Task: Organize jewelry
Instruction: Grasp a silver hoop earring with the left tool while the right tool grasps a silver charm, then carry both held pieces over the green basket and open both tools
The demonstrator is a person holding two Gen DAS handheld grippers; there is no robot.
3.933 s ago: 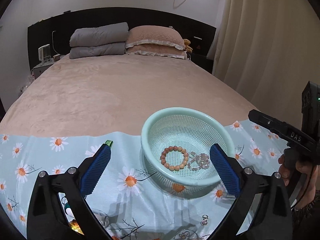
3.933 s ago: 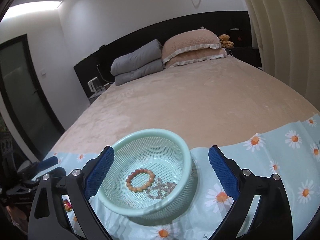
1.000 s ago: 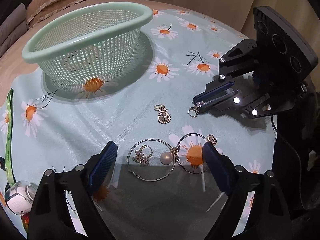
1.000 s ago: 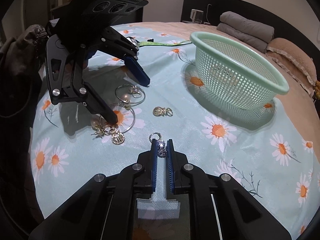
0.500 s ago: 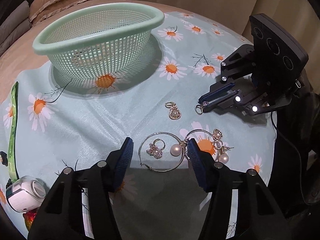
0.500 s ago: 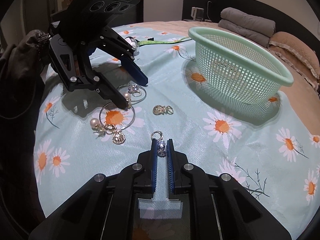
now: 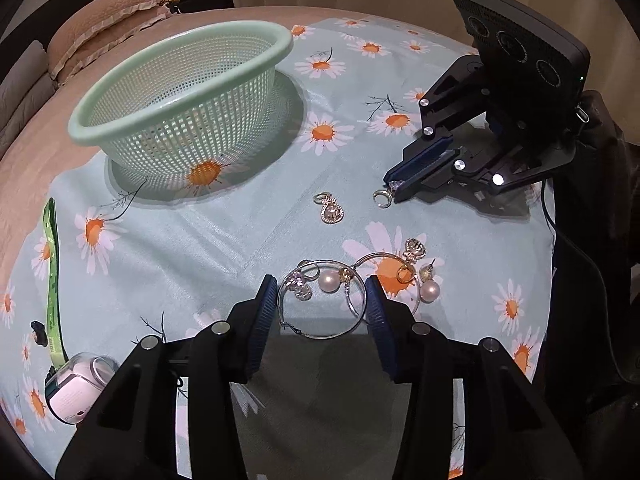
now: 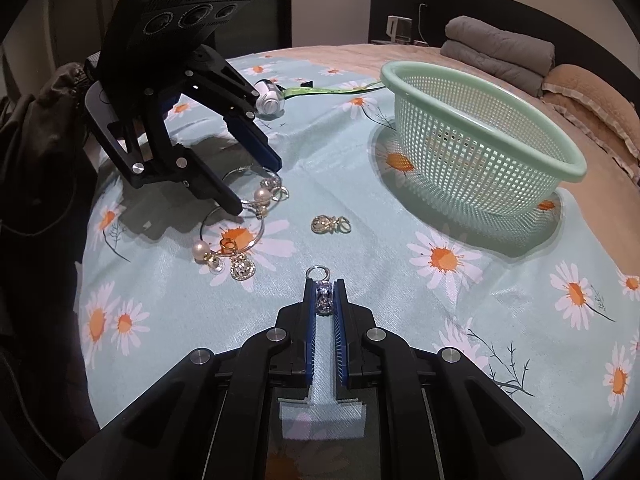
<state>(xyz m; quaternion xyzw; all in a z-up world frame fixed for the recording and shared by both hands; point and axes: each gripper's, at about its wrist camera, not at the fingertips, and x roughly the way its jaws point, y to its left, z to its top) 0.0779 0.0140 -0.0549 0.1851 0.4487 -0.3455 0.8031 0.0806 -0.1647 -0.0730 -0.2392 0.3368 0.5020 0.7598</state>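
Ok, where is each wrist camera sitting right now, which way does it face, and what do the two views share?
Left wrist: sits behind the left gripper, looking down at the hoop earring between its closing fingers; right gripper opposite.
Right wrist: sits behind the right gripper, shut on a small charm; left gripper and a dark sleeve at left.
Shared: green basket, daisy cloth, loose jewelry.

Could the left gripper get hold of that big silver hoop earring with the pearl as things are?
Probably yes: the left gripper already straddles the large silver hoop earring, its closing jaws unobstructed.
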